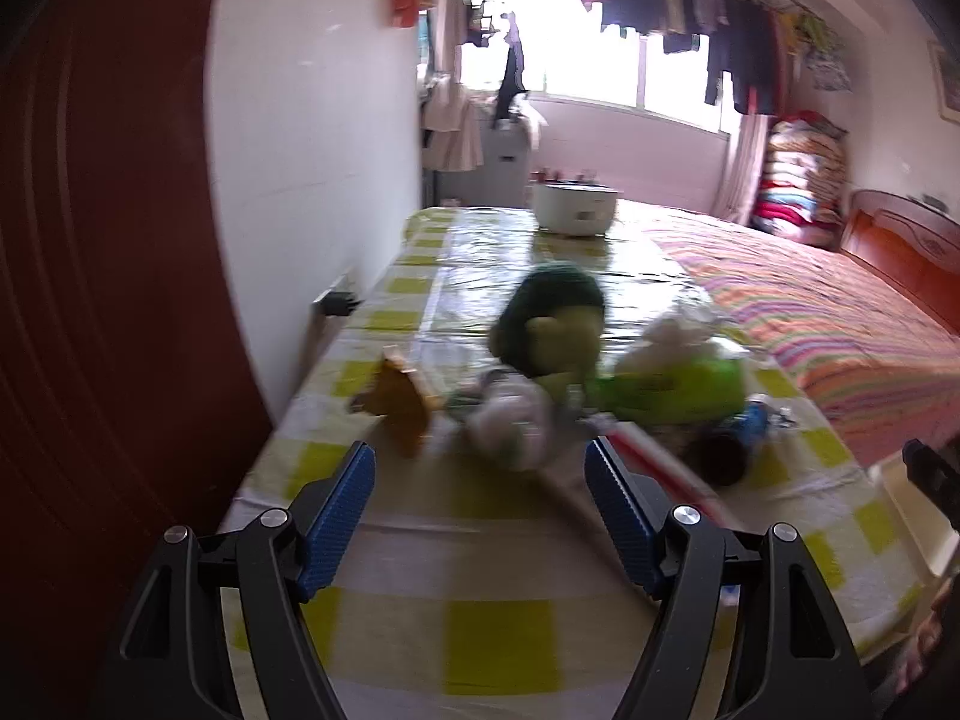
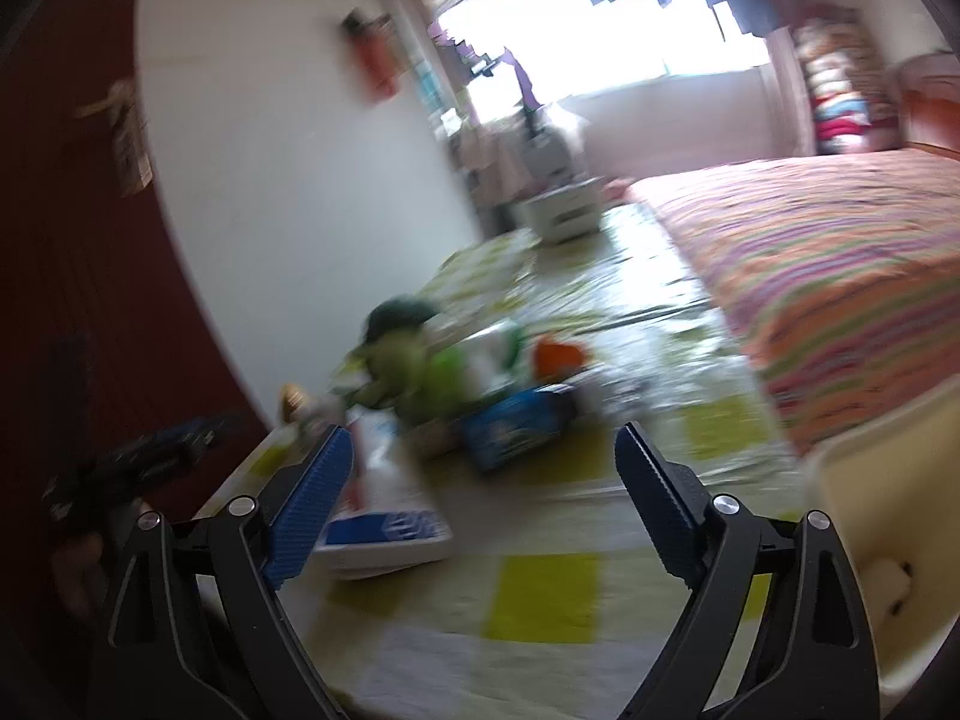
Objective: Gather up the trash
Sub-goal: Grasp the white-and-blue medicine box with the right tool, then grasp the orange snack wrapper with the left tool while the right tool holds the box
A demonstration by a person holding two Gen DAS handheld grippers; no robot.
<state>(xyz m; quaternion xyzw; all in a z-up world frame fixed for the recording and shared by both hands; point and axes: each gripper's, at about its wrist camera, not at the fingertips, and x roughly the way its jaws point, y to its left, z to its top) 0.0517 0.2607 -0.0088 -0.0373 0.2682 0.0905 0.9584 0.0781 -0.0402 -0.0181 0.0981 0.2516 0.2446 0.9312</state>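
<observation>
A blurred heap of trash lies on the yellow-checked tablecloth [image 1: 498, 648]. In the left wrist view I see a crumpled white wad [image 1: 510, 420], a small brown piece [image 1: 399, 405], a green packet [image 1: 678, 390], a red-and-white strip [image 1: 660, 462] and a dark round item [image 1: 720, 459]. My left gripper [image 1: 480, 468] is open and empty, just short of the white wad. In the right wrist view a blue box [image 2: 516, 426] and a white-and-blue packet [image 2: 390, 534] lie ahead. My right gripper [image 2: 483, 456] is open and empty above the cloth.
A green plush toy [image 1: 555, 324] sits behind the trash. A white pot [image 1: 576, 207] stands at the table's far end. A striped bed [image 1: 810, 300] lies to the right, a wall [image 1: 312, 150] to the left. A cream container's rim [image 2: 888, 516] shows at right.
</observation>
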